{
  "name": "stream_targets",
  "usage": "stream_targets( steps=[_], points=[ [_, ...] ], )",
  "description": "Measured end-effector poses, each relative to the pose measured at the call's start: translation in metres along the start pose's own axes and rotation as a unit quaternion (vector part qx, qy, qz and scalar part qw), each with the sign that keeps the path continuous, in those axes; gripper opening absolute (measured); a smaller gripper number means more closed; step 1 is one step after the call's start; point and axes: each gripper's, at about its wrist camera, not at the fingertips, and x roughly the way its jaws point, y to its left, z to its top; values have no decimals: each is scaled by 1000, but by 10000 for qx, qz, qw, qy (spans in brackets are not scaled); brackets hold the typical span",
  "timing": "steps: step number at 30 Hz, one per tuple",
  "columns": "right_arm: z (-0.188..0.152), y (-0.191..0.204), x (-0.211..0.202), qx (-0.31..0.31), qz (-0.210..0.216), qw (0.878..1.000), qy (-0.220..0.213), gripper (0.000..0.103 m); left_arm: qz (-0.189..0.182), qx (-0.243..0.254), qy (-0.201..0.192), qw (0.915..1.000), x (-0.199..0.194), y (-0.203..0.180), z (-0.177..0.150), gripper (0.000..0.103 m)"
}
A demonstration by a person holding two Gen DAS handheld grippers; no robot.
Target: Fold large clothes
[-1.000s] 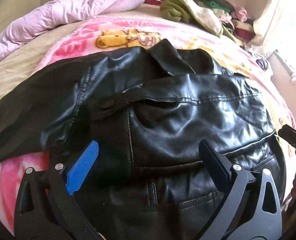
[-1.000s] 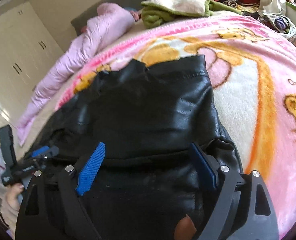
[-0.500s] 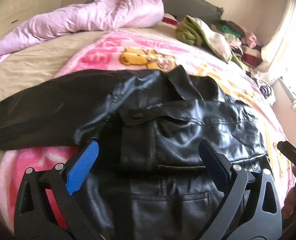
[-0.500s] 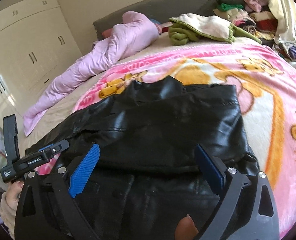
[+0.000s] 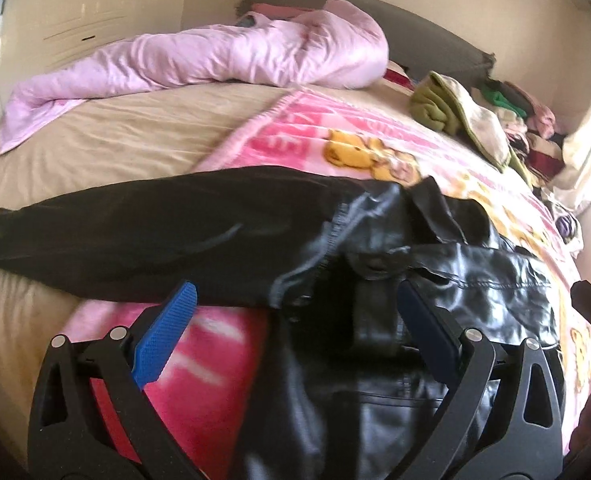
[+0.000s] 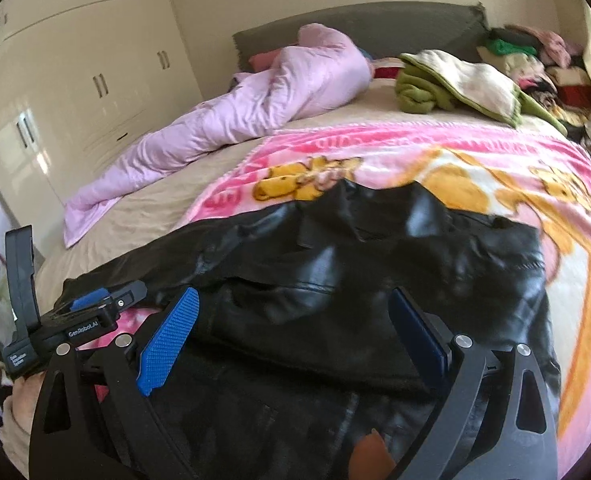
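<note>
Both tools, left and right, gape empty above our black leather jacket; next, fold the nine-o'clock sleeve inward.

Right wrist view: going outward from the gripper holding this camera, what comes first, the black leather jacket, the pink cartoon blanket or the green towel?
1. black leather jacket, right beyond the right gripper.
2. pink cartoon blanket, under and past it.
3. green towel, far, by the headboard.
</note>
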Motion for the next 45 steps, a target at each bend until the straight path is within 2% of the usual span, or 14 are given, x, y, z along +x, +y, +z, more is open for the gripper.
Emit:
stream_targets(
  steps=[9,19,22,35,45],
  points=[
    [7,44,25,-417,193,9989,45,95,467,-302,-97,9984,-5,52,0,94],
    [7,86,54,-794,377,9957,282,95,821,-1035,-131,9912,-5,116,-4,94],
    [6,99,63,-880,430,9946,337,95,821,-1251,-153,9886,-5,131,-4,94],
    [5,137,87,-1136,687,9899,501,95,1180,-2129,-198,9697,-1,198,-13,94],
    [-2,139,97,-1043,716,9900,626,95,1120,-2901,-173,9503,15,246,-17,94]
  ],
)
